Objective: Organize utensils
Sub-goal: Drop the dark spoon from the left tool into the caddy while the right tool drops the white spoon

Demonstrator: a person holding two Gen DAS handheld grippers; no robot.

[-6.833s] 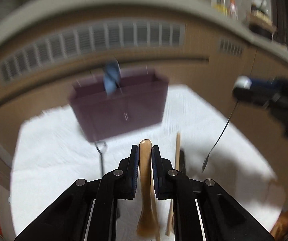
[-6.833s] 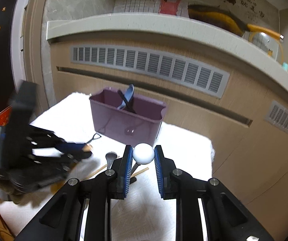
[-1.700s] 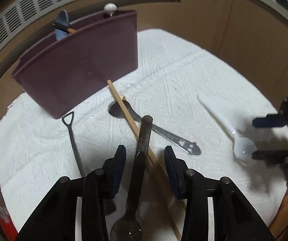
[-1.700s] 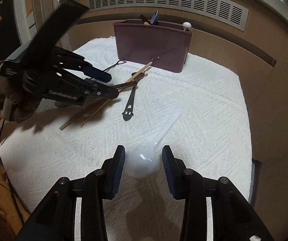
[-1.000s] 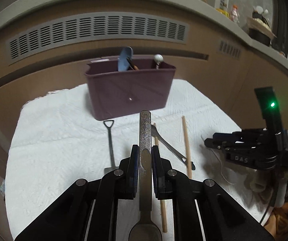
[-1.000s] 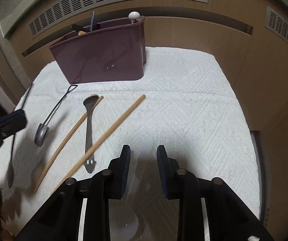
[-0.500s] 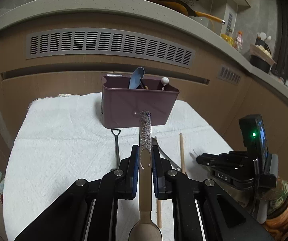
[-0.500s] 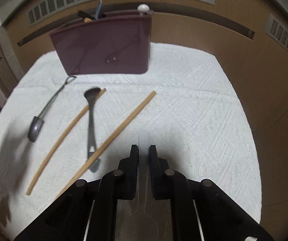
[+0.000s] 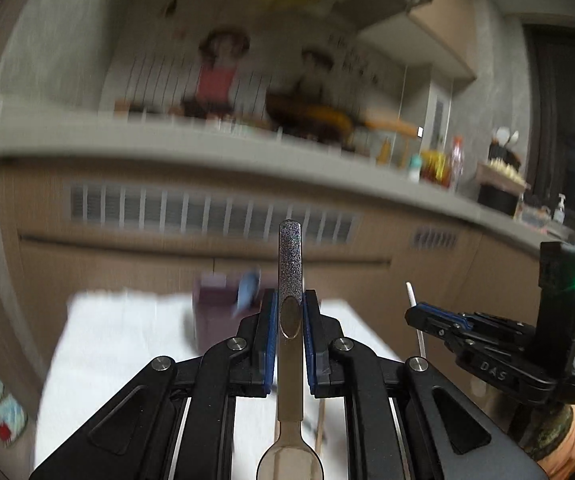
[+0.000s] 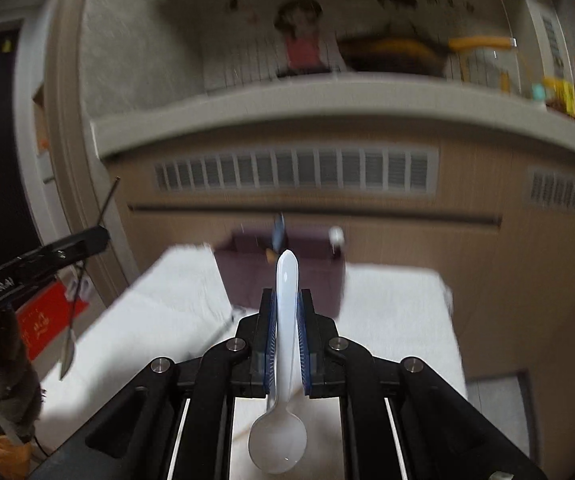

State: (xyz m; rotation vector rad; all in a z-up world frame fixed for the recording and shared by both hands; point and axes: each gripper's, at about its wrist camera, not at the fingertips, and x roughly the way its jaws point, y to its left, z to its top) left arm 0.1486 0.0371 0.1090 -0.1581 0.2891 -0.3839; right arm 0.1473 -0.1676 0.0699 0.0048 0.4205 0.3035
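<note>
Lifted since earlier, left hand-held gripper clamps metal spoon, right hand-held gripper clamps white spoon

Glossy white plastic spoon, speckled metal spoon

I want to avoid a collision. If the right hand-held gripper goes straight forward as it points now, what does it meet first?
Probably the purple bin: it sits directly ahead of the right hand-held gripper, behind the tip of the white spoon it holds. Blur makes depth uncertain.
</note>
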